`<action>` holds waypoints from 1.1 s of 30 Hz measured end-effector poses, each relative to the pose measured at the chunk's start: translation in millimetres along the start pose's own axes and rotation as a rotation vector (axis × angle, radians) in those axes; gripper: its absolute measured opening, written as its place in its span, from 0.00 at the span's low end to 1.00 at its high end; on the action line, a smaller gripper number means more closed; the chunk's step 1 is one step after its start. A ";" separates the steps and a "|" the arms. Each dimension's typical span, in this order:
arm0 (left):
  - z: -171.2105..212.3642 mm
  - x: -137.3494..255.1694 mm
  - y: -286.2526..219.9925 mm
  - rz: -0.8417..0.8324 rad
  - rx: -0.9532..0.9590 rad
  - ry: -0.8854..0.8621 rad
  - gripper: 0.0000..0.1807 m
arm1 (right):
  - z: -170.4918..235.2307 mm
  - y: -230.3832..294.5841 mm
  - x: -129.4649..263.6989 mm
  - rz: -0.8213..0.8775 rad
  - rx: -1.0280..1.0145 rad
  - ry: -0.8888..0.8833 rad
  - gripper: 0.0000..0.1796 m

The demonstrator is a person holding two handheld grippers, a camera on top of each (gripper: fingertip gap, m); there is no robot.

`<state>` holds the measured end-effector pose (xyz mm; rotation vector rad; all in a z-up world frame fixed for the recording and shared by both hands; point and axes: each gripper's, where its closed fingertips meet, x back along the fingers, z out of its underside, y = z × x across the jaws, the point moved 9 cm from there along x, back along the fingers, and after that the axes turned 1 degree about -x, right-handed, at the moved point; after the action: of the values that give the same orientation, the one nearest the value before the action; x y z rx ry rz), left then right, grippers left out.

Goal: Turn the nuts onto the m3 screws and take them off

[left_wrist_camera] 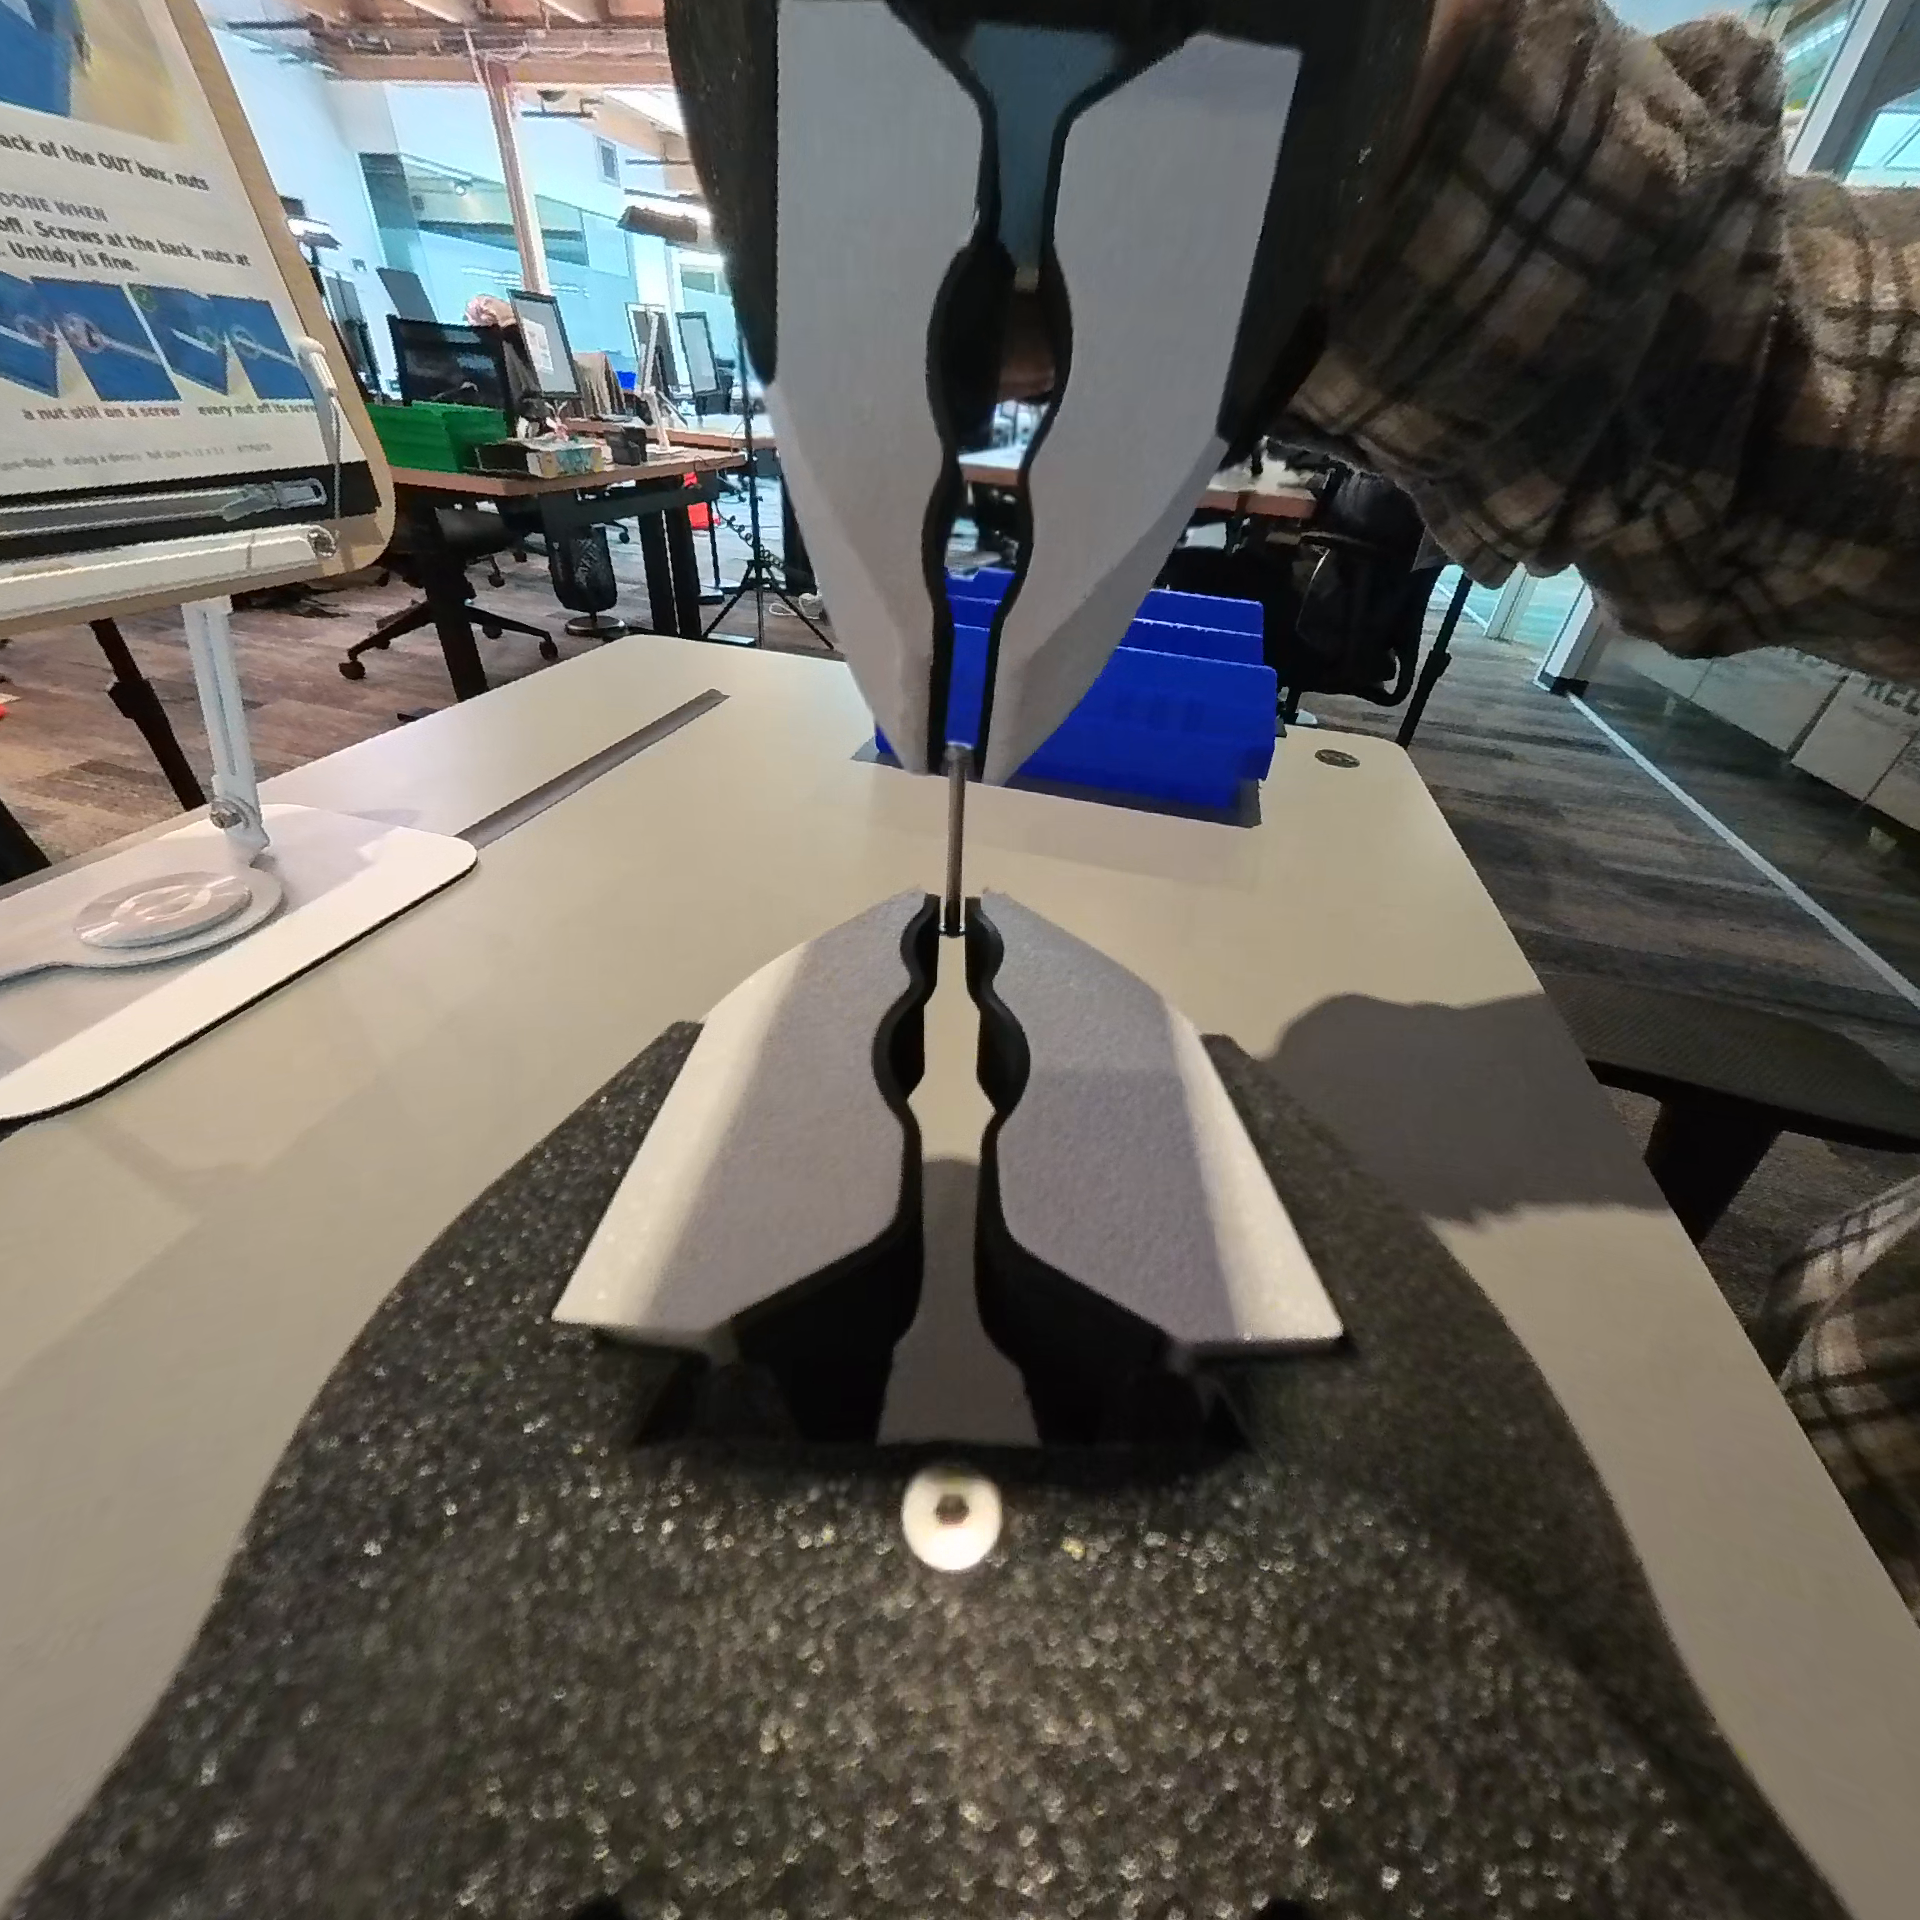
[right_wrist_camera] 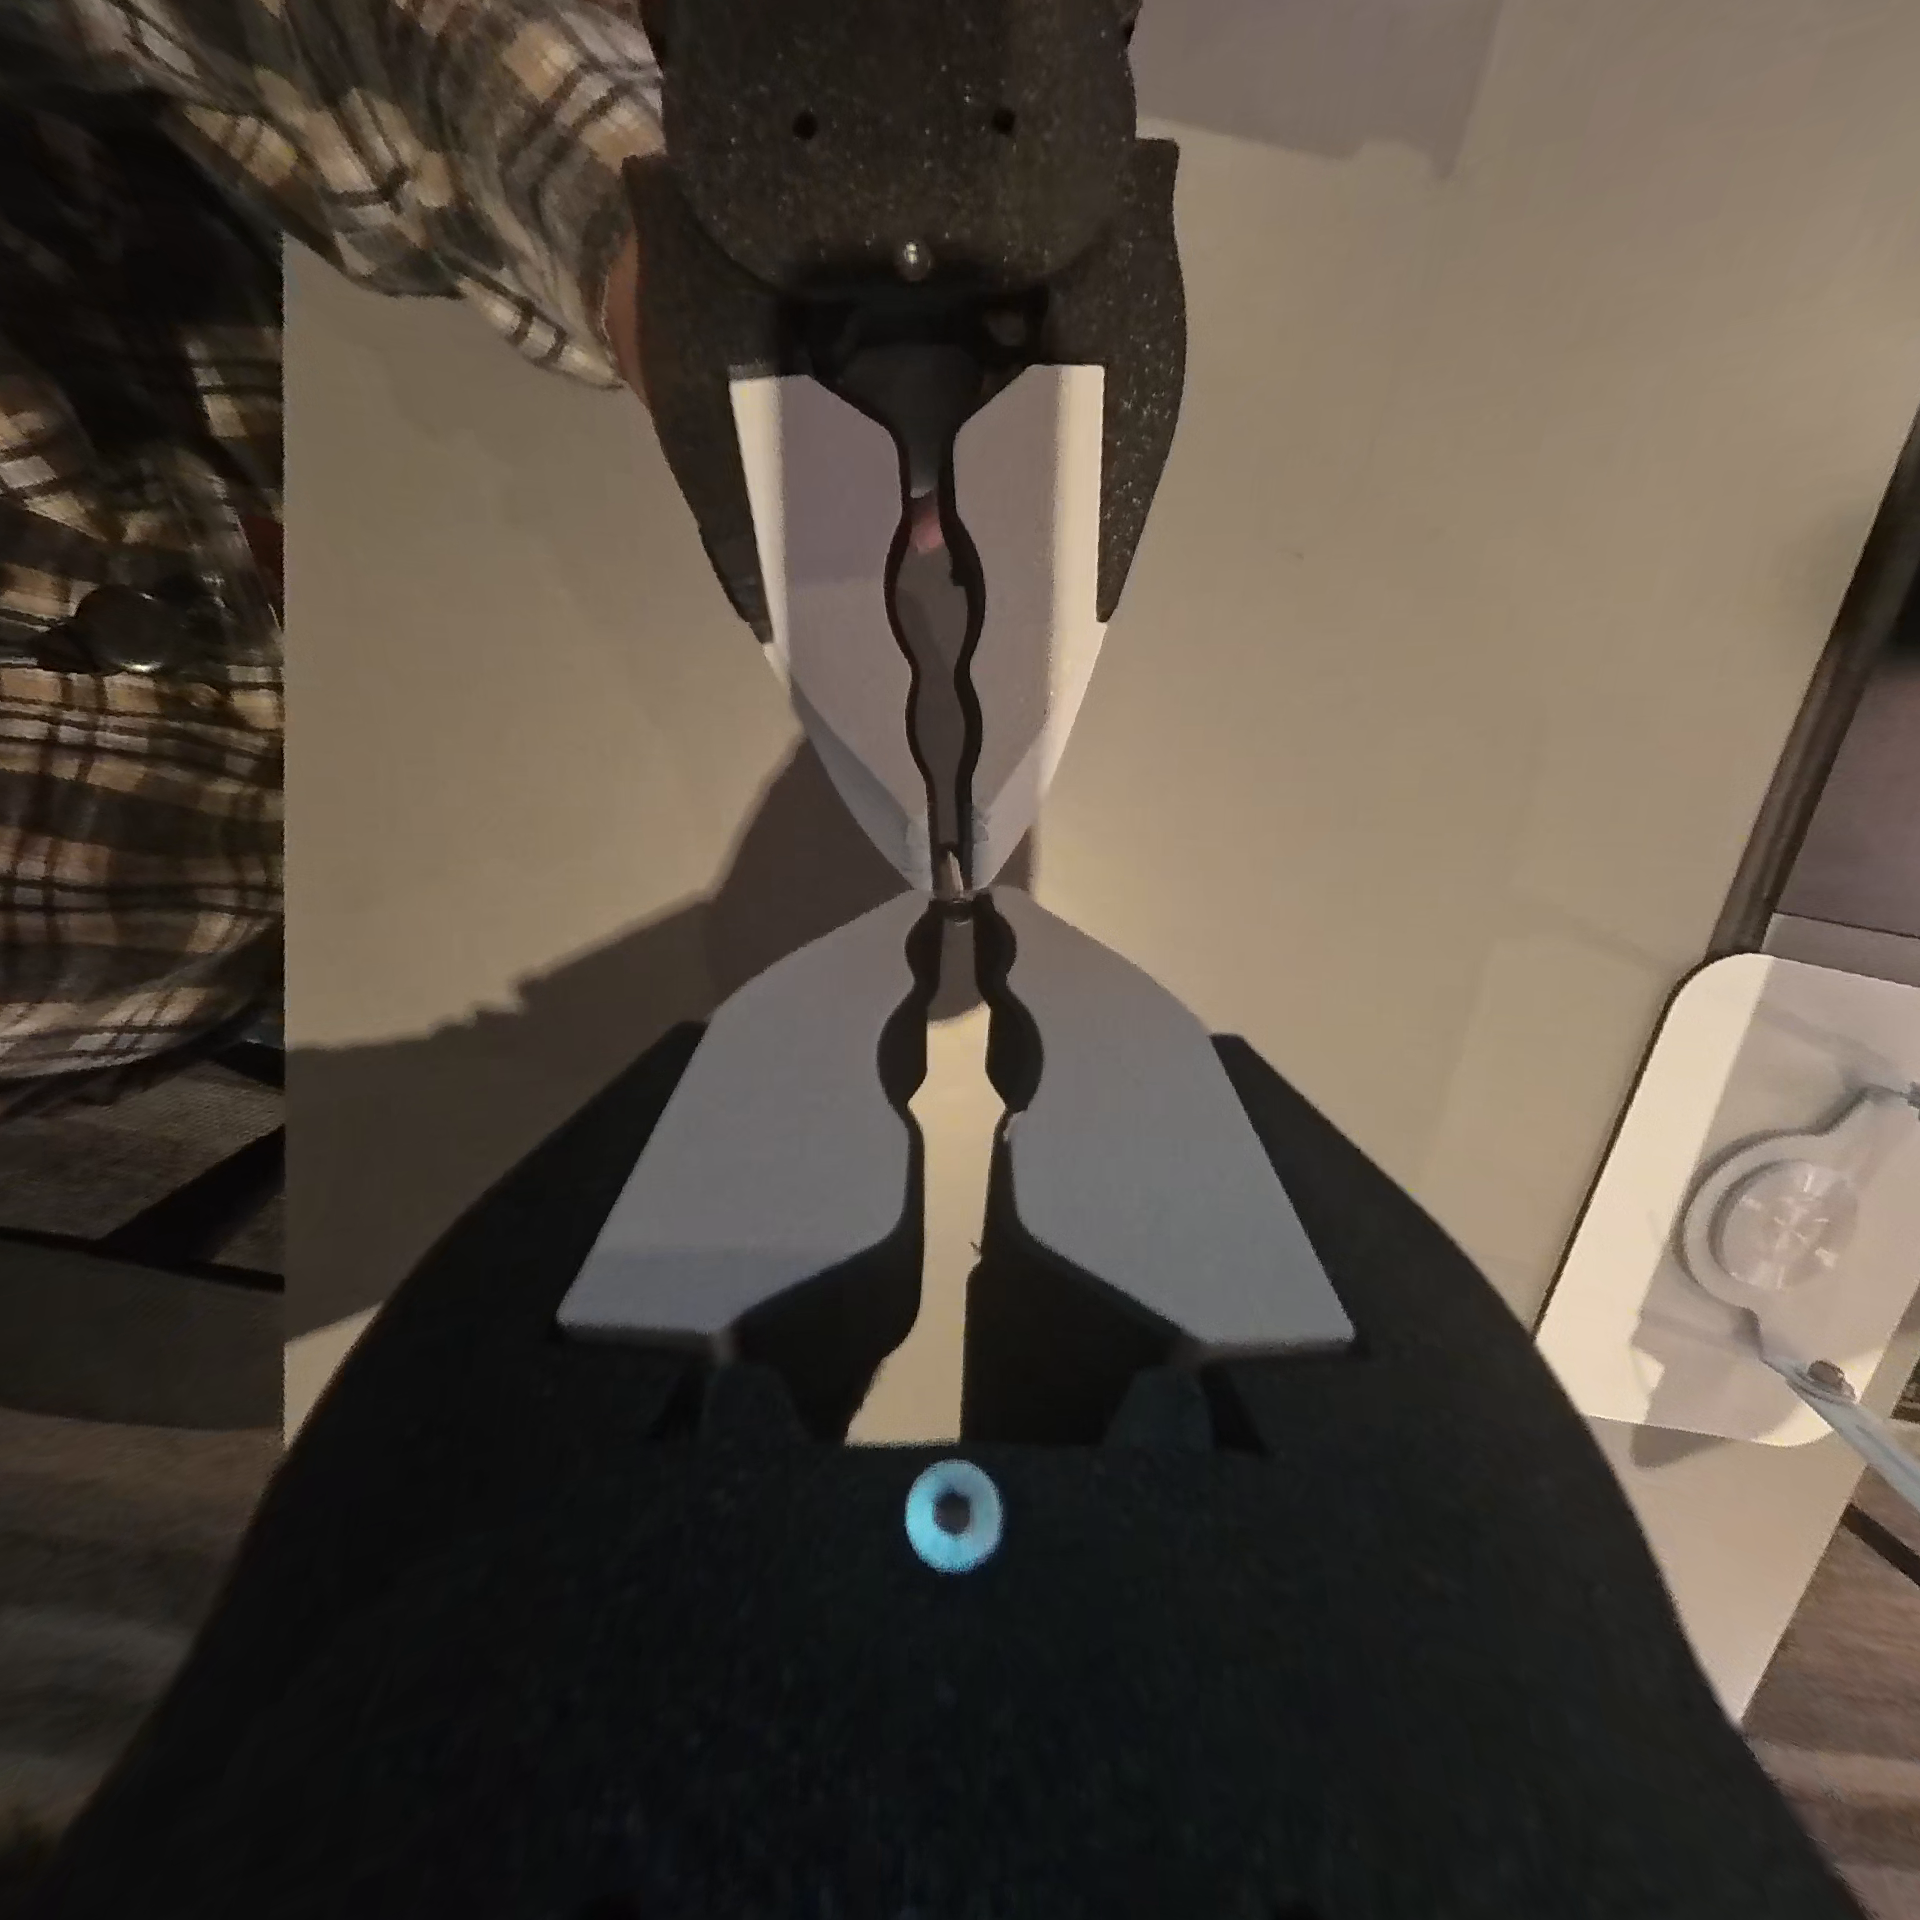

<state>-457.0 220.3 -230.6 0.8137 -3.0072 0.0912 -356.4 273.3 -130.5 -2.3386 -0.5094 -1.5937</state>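
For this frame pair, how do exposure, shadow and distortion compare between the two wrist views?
Left wrist view: bright daylight, sharp on the screw between the left gripper and right gripper; fisheye bends the table edges; a hard shadow falls to the right. Right wrist view: dim, warm and underexposed, soft at the fingertips, gripper shadows pooling on the table.

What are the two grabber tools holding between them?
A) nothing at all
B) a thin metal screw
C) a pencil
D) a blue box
B: in the left wrist view a thin metal screw spans from the tips of the left gripper to the tips of the right gripper, above the table.
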 end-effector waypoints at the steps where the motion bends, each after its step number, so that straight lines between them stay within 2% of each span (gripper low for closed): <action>1: -0.4 0.3 0.0 0.000 -0.001 -0.001 0.02 | 0.6 -0.2 -0.8 0.000 -0.002 0.004 0.03; 13: -1.2 1.4 0.7 0.005 0.007 -0.012 0.02 | 1.5 -0.6 1.5 0.016 0.013 -0.020 0.06; 24: 0.1 2.2 2.5 0.015 0.031 -0.027 0.02 | 14.3 1.2 13.9 0.018 -0.011 -0.189 0.11; 27: -1.1 4.2 3.3 0.014 0.033 -0.038 0.02 | 25.5 5.8 23.1 0.034 -0.039 -0.366 0.14; 30: -2.2 6.0 4.2 0.023 0.045 -0.055 0.02 | 41.6 13.0 25.7 0.063 -0.083 -0.701 0.23; 33: -2.5 6.6 4.2 0.023 0.043 -0.056 0.02 | 61.2 21.5 11.1 0.160 -0.134 -1.004 0.35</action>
<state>-464.8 220.8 -228.0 0.7980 -3.0782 0.1362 -292.0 280.3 -142.7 -3.0624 -0.3719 -0.2863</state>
